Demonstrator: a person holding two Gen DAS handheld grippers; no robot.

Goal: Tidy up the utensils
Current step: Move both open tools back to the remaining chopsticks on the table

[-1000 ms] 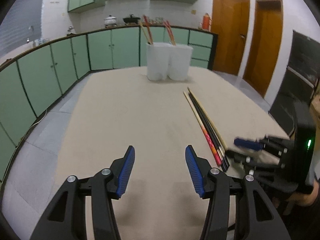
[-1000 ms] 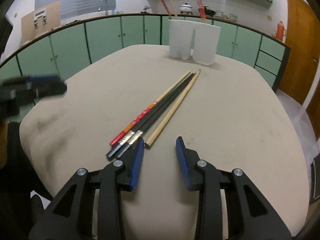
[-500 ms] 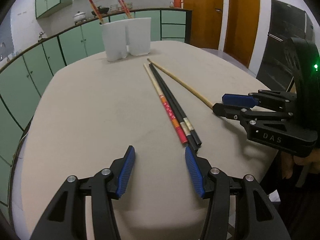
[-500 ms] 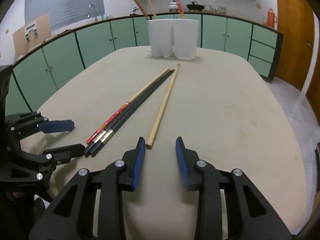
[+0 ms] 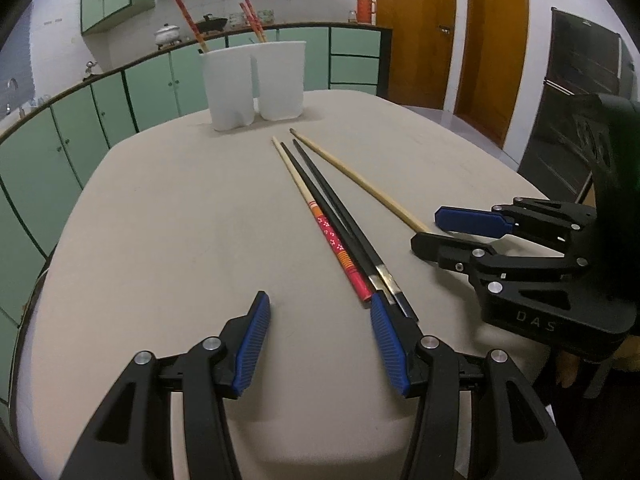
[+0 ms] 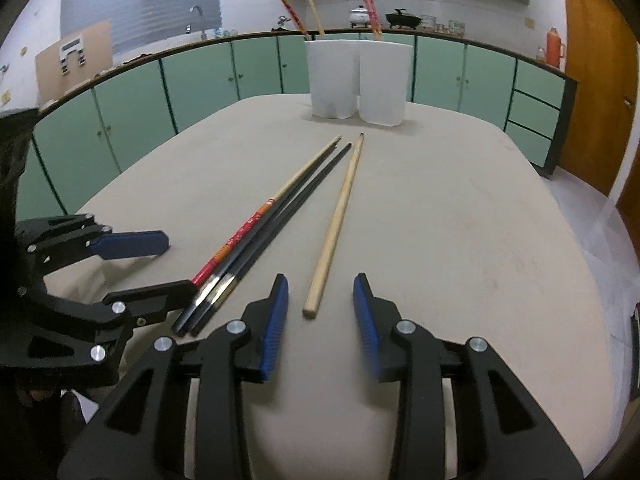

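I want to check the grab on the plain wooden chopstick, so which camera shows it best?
The right wrist view: the plain wooden chopstick lies whole, its near end centred between the right gripper fingers, which do not touch it. The left wrist view shows the chopstick off to the side, its near end meeting the right gripper's fingers.

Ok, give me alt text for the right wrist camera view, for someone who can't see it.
Four chopsticks lie on a beige table: a plain wooden chopstick apart, pointing into the open right tool, and a red-patterned chopstick beside two black chopsticks. The left tool is open beside them. Two white holders stand behind.
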